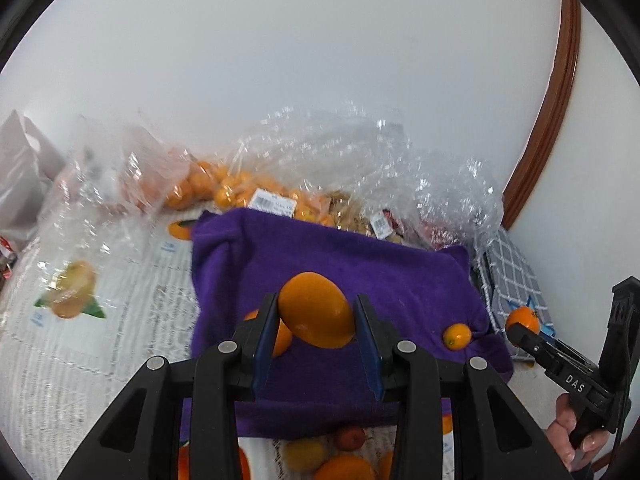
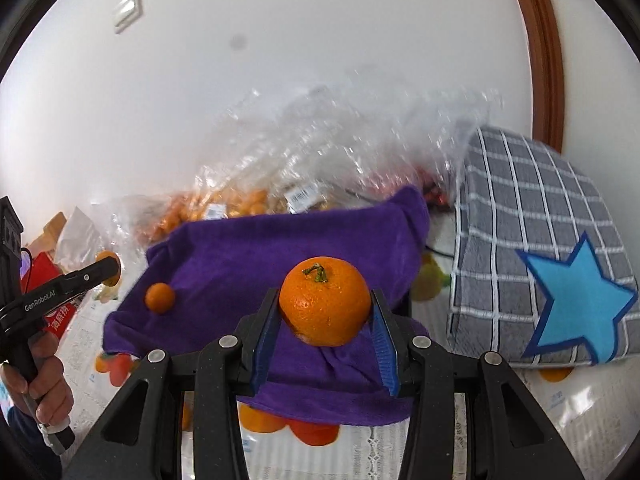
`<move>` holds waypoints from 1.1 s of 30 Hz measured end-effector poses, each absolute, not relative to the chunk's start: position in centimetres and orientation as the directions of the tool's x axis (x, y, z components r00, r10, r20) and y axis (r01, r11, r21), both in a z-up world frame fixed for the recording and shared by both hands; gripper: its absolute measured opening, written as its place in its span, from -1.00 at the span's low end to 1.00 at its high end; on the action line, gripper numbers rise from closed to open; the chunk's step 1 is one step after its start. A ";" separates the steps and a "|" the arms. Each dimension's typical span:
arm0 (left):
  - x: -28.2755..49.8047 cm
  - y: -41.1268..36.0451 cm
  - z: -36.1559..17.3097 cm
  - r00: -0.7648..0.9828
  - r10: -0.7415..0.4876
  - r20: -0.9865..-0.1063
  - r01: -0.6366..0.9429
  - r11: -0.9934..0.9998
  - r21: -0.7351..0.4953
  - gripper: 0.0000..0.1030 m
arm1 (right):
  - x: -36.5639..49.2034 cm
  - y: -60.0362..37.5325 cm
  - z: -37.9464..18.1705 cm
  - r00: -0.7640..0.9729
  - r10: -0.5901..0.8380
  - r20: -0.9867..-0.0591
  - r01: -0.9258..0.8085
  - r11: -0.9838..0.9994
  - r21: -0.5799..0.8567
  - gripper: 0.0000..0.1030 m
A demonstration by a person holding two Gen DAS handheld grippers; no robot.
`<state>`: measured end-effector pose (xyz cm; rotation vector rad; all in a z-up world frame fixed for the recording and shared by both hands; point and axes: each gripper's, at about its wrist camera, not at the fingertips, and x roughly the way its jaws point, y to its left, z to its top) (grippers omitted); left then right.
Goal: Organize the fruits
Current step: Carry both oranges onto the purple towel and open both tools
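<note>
My left gripper (image 1: 316, 303) is shut on a smooth oval orange fruit (image 1: 316, 314), held a little above the purple towel (image 1: 380, 264). On that towel lie a small round kumquat (image 1: 457, 336) and another orange fruit (image 1: 282, 340), half hidden behind my left finger. My right gripper (image 2: 325, 300) is shut on a mandarin (image 2: 325, 308) with a green stem, also over the purple towel (image 2: 240, 248). The kumquat (image 2: 160, 298) lies to its left. Each gripper appears at the edge of the other's view: the right gripper (image 1: 522, 326) and the left gripper (image 2: 108, 268).
Crinkled clear plastic bags of oranges (image 1: 224, 192) pile up against the white wall behind the towel. A grey checked cushion with a blue star (image 2: 540, 248) lies to the right. A table cover printed with fruit pictures (image 1: 100, 280) spreads left. A person's hands (image 2: 44, 376) grip the handles.
</note>
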<state>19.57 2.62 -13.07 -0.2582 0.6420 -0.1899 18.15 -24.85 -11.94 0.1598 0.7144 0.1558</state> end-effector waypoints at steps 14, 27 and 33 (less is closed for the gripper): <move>20.2 1.0 -16.6 0.735 -0.252 -0.629 0.133 0.964 -0.231 -0.30 | 19.1 -24.4 -15.9 0.668 0.211 -0.713 -0.095 0.975 0.200 -0.16; 20.5 0.9 -17.2 0.701 -0.261 -0.664 0.131 0.962 -0.240 -0.30 | 19.1 -24.5 -16.3 0.659 0.201 -0.725 -0.084 0.977 0.194 -0.15; 20.4 1.0 -17.2 0.703 -0.260 -0.662 0.131 0.962 -0.239 -0.30 | 18.8 -24.4 -15.9 0.676 0.201 -0.709 -0.099 0.978 0.183 -0.13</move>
